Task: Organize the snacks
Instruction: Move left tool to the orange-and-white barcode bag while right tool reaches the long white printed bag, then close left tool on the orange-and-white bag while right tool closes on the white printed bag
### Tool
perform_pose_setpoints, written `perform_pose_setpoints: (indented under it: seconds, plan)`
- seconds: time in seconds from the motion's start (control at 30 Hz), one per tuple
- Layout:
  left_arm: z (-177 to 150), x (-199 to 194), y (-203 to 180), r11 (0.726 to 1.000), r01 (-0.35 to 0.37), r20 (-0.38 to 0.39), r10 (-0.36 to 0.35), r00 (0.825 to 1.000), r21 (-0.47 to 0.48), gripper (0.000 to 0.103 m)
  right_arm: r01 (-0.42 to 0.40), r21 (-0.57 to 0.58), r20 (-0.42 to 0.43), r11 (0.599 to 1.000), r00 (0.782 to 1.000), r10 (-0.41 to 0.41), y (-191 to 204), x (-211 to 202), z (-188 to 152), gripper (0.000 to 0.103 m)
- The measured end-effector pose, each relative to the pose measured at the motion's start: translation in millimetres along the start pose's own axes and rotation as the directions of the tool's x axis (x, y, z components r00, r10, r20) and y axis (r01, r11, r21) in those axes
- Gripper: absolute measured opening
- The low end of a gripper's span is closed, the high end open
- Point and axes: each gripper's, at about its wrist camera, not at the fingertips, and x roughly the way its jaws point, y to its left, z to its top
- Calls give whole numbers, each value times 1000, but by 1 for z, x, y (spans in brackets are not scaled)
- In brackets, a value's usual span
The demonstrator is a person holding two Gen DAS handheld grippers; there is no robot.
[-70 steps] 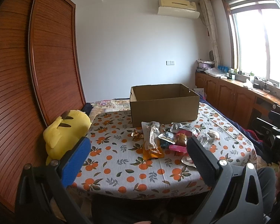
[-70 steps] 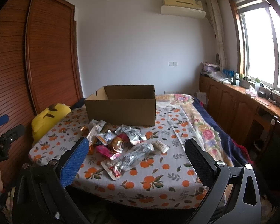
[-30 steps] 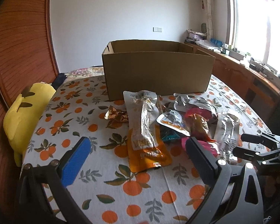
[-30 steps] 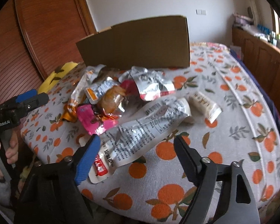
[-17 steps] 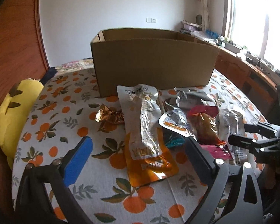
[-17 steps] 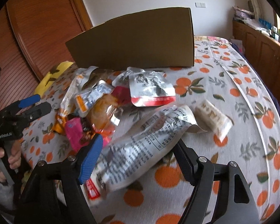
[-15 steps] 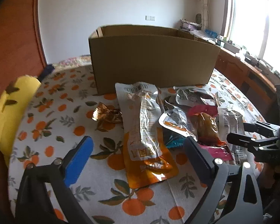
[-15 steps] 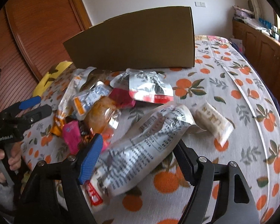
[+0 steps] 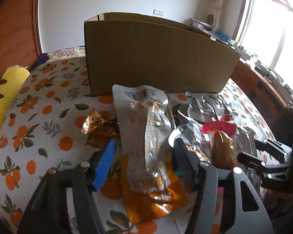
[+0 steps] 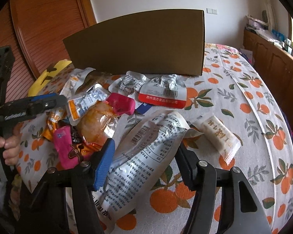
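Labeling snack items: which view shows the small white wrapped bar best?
Right wrist view: the small white wrapped bar lies unobstructed on the tablecloth, with its printed face and crimped ends visible, right of the silver pouch. In the left wrist view I can't pick it out.

Both grippers are down from high above: left gripper [image 9: 144, 153] now straddles the orange-and-silver pouch [image 9: 148, 148], right gripper [image 10: 145, 152] the long silver packet [image 10: 144, 156].
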Motion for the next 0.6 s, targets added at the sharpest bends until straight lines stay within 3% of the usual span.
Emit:
perform_pose_setpoints:
  seconds: [0.33, 0.47, 0.6]
  plan:
    - [6, 14, 1, 1000, 18, -29, -19, 999, -24, 64, 31, -28, 17, 999, 999, -30, 5, 3, -1, 57]
    - [6, 12, 2, 998, 44, -30, -46, 998, -47, 54, 32, -25, 24, 999, 999, -31, 4, 3, -1, 54]
    - [-2, 9, -6, 1000, 17, -27, -17, 999, 0, 50, 33, -16, 29, 999, 999, -32, 3, 2, -1, 50]
